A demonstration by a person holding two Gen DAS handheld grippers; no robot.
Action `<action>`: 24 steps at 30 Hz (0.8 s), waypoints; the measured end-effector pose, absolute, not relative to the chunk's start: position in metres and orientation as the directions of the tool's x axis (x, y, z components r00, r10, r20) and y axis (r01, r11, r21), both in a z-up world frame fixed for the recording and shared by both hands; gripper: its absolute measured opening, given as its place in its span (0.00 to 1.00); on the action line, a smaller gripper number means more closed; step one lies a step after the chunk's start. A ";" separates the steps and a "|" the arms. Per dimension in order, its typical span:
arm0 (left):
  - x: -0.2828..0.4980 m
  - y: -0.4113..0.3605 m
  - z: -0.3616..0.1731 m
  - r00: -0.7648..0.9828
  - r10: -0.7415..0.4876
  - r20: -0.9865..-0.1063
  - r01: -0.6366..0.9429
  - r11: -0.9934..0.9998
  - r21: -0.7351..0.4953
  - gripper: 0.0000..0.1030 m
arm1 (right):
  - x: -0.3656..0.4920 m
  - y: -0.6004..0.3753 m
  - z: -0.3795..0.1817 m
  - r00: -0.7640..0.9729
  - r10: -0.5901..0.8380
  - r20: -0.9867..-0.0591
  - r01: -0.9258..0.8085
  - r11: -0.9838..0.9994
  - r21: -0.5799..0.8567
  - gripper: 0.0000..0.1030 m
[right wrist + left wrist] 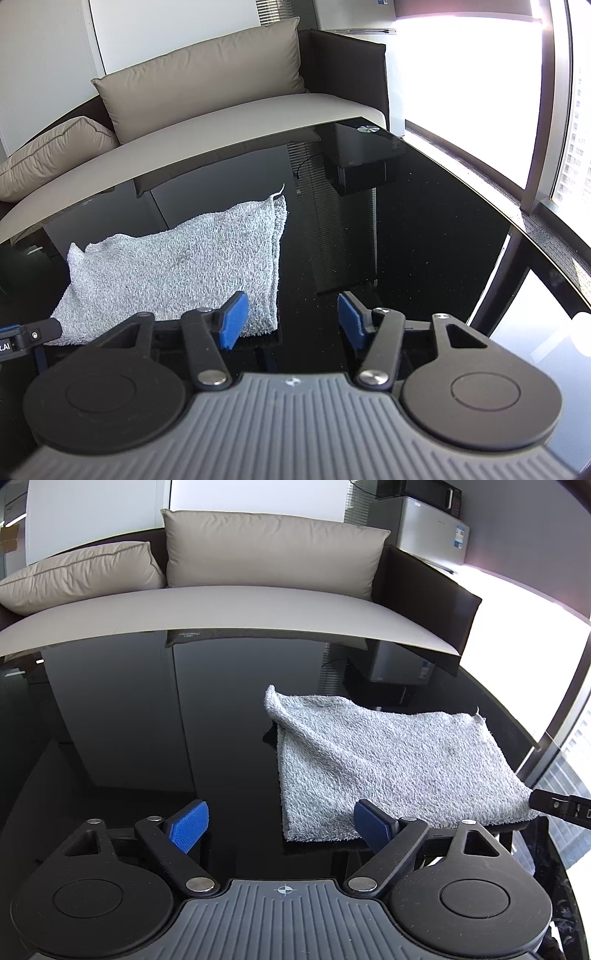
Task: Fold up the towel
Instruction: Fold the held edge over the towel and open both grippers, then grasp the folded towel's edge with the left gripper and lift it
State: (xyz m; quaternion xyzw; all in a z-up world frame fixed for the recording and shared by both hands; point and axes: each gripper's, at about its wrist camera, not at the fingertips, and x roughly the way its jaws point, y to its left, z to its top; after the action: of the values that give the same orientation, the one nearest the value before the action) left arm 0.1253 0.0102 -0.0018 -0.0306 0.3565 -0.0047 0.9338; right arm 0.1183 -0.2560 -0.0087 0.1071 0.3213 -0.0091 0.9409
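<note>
On the table (147,720), both grippers (280,825) (290,319) are gaping empty beside the part-folded towel (388,760); next they likely need its corners.

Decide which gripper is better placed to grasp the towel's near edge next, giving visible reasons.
Left, marginally. The left gripper is open, its right finger already over the grey towel; the right gripper mostly faces bare black table.

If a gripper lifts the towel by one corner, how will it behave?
The towel will probably hang limp: it is soft terry, already draped in wrinkles, with one far corner standing up. It seems to lie doubled, so the layers may come apart when lifted. On the glossy black table it would likely slide easily if pushed.
</note>
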 end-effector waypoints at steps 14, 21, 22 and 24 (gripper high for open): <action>0.129 0.005 -0.007 0.729 -0.048 -0.683 0.017 0.999 -0.052 0.52 | 0.121 -0.252 -0.009 0.771 0.090 -0.631 0.112 0.956 0.273 0.32; 0.127 0.001 -0.006 0.727 -0.063 -0.684 0.038 0.998 -0.052 0.29 | 0.124 -0.247 -0.011 0.765 0.116 -0.633 0.096 0.952 0.290 0.12; 0.127 0.000 -0.006 0.726 -0.066 -0.685 0.044 0.998 -0.050 0.27 | 0.124 -0.248 -0.011 0.765 0.118 -0.632 0.098 0.950 0.296 0.10; 0.126 -0.003 -0.006 0.726 -0.069 -0.685 0.054 0.998 -0.043 0.18 | 0.125 -0.250 -0.012 0.766 0.126 -0.630 0.105 0.943 0.316 0.07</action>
State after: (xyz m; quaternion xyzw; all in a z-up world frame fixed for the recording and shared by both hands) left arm 0.1259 -0.0032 -0.0061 -0.0100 0.3690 -0.0330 0.9288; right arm 0.1250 -0.2503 -0.0117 0.1689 0.3419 0.0056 0.9244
